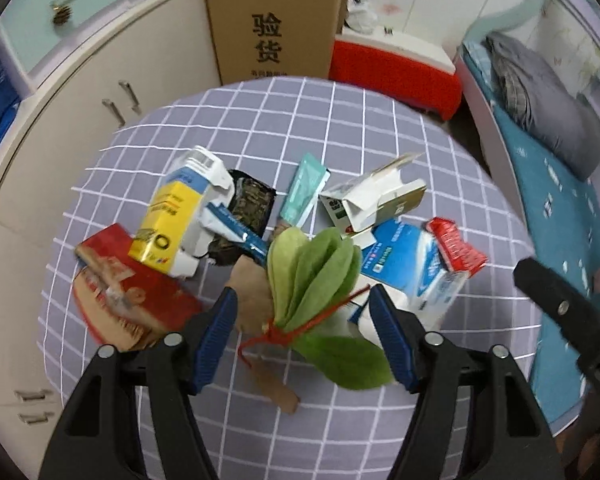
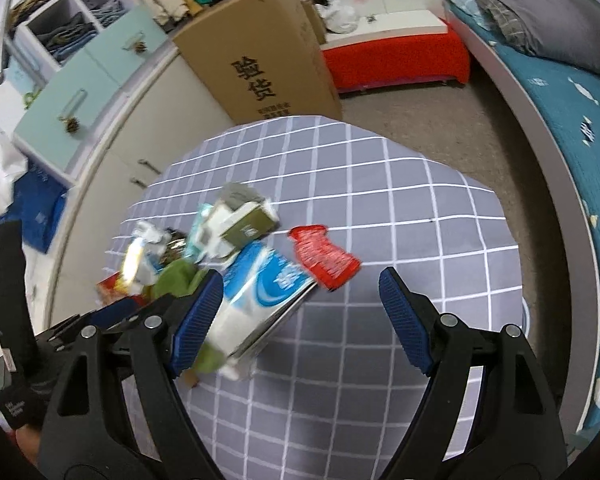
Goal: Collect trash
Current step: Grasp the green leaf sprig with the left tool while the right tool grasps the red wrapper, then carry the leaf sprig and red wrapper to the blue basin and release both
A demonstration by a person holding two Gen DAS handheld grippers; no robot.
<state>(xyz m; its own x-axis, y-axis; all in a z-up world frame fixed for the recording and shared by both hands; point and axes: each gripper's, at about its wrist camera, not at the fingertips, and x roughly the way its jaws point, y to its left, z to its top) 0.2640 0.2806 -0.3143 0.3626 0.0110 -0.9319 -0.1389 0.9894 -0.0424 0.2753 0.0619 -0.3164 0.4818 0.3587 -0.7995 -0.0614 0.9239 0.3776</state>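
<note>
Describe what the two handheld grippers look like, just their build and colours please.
Both the left gripper and the right gripper have glossy black plastic arms with triangular cut-outs and round silver pivot bolts. Each finger ends in a blue, finely ribbed pad. The hand at the lower left of the right view wears a black glove.

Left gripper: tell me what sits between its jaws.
In the left wrist view, the left gripper has its jaws open around a green leaf bundle tied with red string; the pads do not press it.
</note>
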